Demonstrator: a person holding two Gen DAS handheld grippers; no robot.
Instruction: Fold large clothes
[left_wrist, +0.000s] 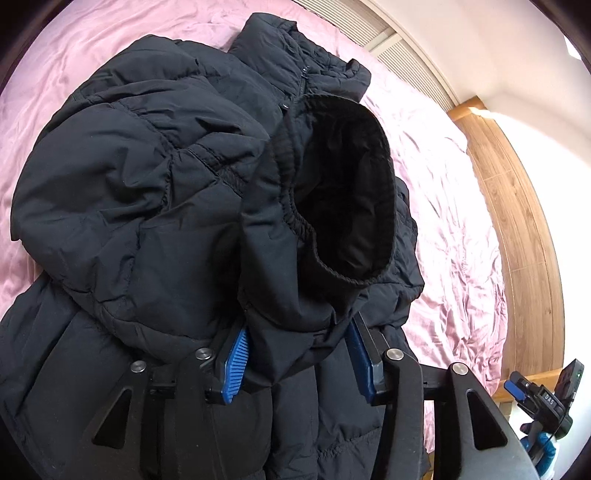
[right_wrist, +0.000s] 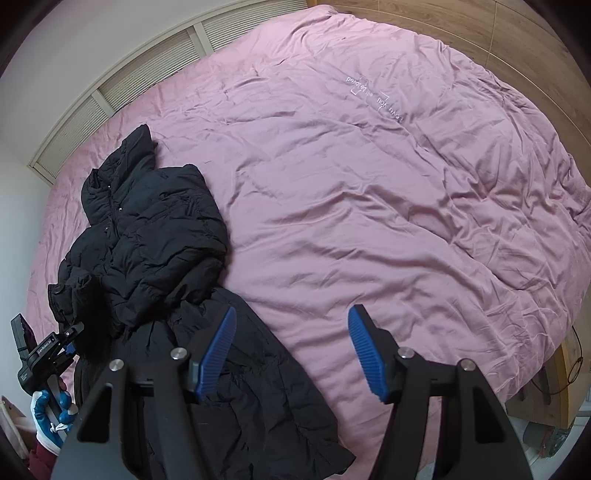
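A black puffer jacket (left_wrist: 140, 192) lies on a pink bed cover (left_wrist: 443, 206), one sleeve folded across its chest. My left gripper (left_wrist: 295, 354) has its blue pads on either side of the other sleeve's end, just behind the ribbed cuff (left_wrist: 343, 195), which stands up with its opening toward the camera. The pads stand wide apart and the cloth fills the gap; I cannot tell whether they press it. In the right wrist view the jacket (right_wrist: 155, 240) lies at the left and the left gripper (right_wrist: 48, 350) is at its near edge. My right gripper (right_wrist: 291, 350) is open and empty above the jacket's hem and the cover.
The pink cover (right_wrist: 369, 192) spreads wide to the right of the jacket. A slatted white panel (right_wrist: 147, 70) runs along the bed's far side. Wooden floor (right_wrist: 517, 44) and a wooden bed frame (left_wrist: 517, 221) border the bed. The right gripper (left_wrist: 543, 398) shows at the left wrist view's lower right.
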